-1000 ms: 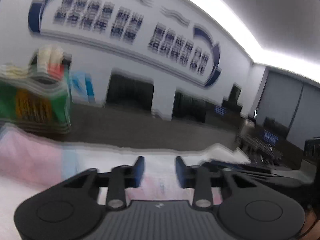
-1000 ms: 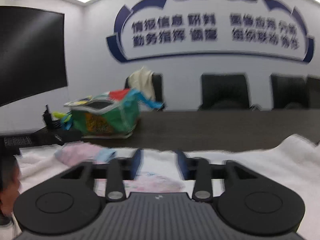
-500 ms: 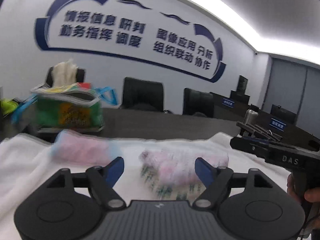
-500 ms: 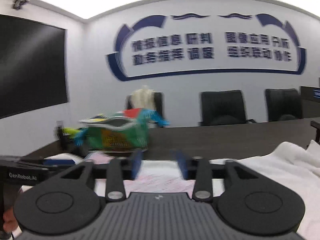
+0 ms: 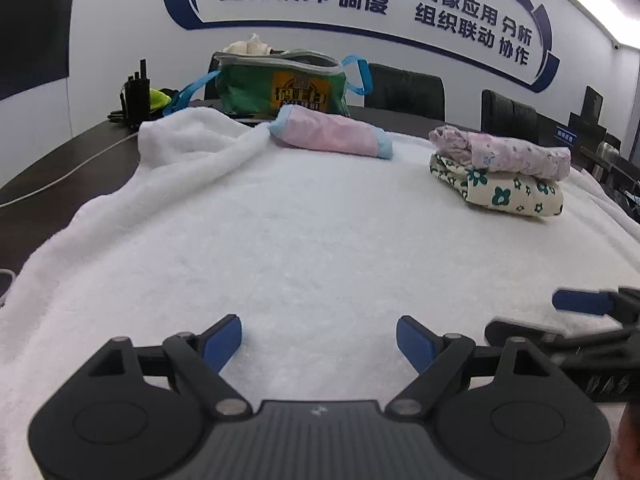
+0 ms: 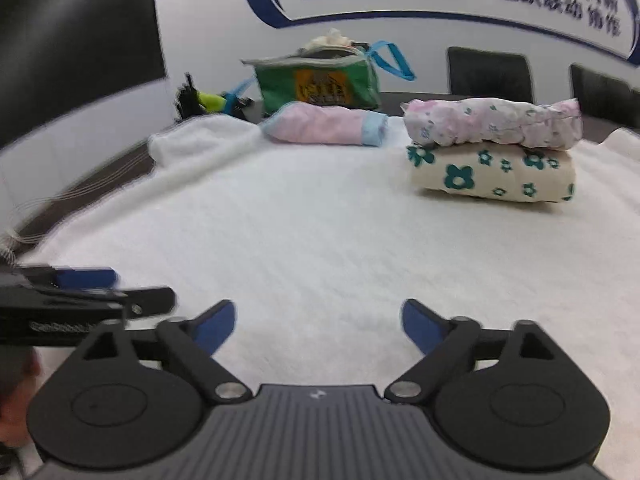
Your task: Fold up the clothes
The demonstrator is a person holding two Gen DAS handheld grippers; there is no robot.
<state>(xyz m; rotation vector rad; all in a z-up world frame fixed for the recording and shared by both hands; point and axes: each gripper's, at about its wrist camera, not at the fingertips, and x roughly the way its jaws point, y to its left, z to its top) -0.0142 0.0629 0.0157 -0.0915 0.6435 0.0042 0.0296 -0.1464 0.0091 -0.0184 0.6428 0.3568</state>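
L gripper (image 5: 319, 340): jaws wide and opening, nothing btwn the blue pads, only bare white towel (image 5: 320, 240) under them. R gripper (image 6: 319, 326): same, jaws wide and opening, nothing held. Each shows at the edge of the other's view, so the two hang side by side over the near part of the towel.

The towel covers most of the dark desk (image 5: 60, 168); its far-left corner is bunched into a ridge.

Clothes, all folded, lie toward the towel's far edge. Pink garment w/ light-blue trim (image 5: 330, 136) sits about mid far edge. Toward the far-right corner is a stack of two: cream piece w/ green flowers (image 5: 504, 194) at the bottom, pale pink floral piece (image 5: 504, 152) on top, touching it. Stack and pink garment are apart.

Beyond the towel, on bare desk: green bag w/ blue handles (image 5: 280, 88), right behind the pink garment. Left of the bag, a black radio-like unit (image 5: 134, 94) and a yellow-green item (image 5: 158, 98), too small to tell what. Black chairs (image 5: 404, 90) line the far side, under a wall w/ blue lettering.
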